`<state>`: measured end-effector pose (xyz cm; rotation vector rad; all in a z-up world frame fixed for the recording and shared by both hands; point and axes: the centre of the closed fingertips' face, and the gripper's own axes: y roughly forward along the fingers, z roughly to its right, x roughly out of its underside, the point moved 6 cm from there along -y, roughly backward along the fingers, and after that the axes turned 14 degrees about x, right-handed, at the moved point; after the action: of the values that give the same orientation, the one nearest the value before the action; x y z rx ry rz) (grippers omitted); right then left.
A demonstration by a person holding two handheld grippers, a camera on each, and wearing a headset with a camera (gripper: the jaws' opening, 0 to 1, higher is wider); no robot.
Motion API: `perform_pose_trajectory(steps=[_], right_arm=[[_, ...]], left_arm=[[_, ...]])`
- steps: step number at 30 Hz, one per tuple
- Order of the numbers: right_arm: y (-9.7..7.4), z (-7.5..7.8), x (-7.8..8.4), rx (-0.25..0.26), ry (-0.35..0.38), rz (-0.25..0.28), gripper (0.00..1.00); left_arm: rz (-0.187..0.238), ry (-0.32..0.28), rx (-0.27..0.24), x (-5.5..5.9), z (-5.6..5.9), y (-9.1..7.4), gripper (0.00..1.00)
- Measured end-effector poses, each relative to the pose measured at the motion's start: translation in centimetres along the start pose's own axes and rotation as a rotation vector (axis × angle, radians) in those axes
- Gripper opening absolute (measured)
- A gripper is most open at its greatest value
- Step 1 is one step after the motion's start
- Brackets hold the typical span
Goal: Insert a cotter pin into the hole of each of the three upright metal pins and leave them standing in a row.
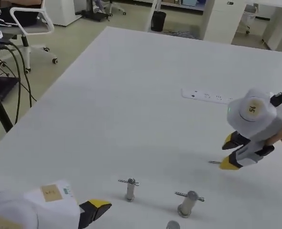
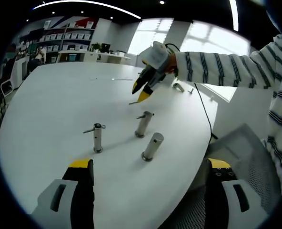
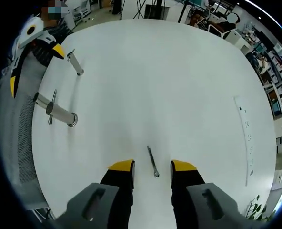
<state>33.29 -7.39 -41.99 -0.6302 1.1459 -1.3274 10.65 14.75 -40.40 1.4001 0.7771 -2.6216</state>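
Where jaws of the right tool [image 3: 152, 166] part, a cotter pin [image 3: 151, 156] lies.

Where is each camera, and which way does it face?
Head view: on the headset, looking down at the table; left tongs, right tongs show.
Left gripper view: on left tongs, facing three metal pins; striped sleeve shows.
Right gripper view: on right tongs, above the loose cotter pin; own jaws show.
Both gripper views catch the other tongs.
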Motion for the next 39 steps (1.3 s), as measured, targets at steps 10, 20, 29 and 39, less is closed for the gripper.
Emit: perform_pose_trajectory(steps=[10,20,29,39], right_arm=[[0.6,-0.2,0.8,-0.034,0.009,-0.02,0.03],[1.3,0.0,1.1,-0.034,0.011,-0.035,0.04],[1.5,0.1,1.0,-0.047,0.02,-0.036,0.04],[1.4,-0.2,0.7,-0.08,-0.041,-0.057,0.0]], left_arm=[[0.01,-0.006,-0.013,-0.1,-0.1,-0.3,0.96],[0.011,-0.017,-0.013,-0.1,-0.1,-0.3,0.96],[0.005,-0.022,-0.011,-0.1,0.0,-0.2,0.96],[-0.003,-0.026,-0.027,0.0,0.1,-0.6,0.95]])
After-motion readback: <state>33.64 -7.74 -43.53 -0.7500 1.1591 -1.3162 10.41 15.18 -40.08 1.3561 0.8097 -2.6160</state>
